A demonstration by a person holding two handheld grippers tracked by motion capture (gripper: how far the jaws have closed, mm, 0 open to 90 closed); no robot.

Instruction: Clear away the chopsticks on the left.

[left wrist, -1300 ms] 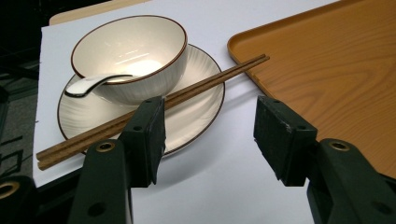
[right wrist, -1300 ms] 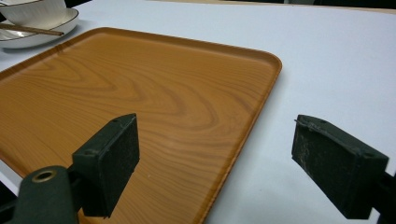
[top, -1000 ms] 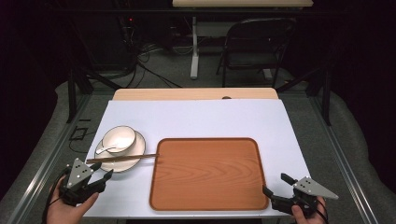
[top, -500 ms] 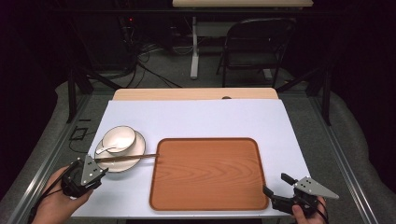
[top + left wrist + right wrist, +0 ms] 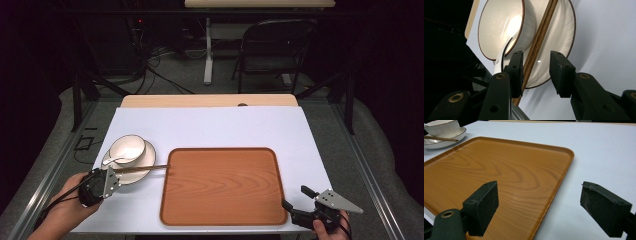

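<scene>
The left tongs (image 5: 111,176) are at the near left of the table, right at the near edge of the plate (image 5: 145,169). A bowl (image 5: 127,148) sits on the far part of that plate, and a white spoon (image 5: 120,158) rests inside the bowl. A long brown stick (image 5: 150,167), which looks like a chopstick or a pair of them, lies across the plate in front of the bowl.

The stick is the thing to watch. It runs left to right, with one end by the left tongs and the other end just at the left rim of the tray (image 5: 222,220). In the left gripper view, the stick (image 5: 541,37) runs away from the tongs (image 5: 535,72), and its near end passes right by the left finger (image 5: 516,68). The jaws have just been closing, but there is still a gap between them. The stick seems to sit at the inner side of that left finger. The other finger does not touch it, so nothing is pinched yet. I think the next move is to squeeze the stick at this near end and lift it.

The left hand (image 5: 67,202) is much nearer to the stick than the right one.

The right tongs (image 5: 295,207) wait at the near right corner of the tray. In the right gripper view their jaws (image 5: 539,207) stand wide apart with nothing in them. The tray (image 5: 499,177) lies in front of them with nothing on it.
</scene>
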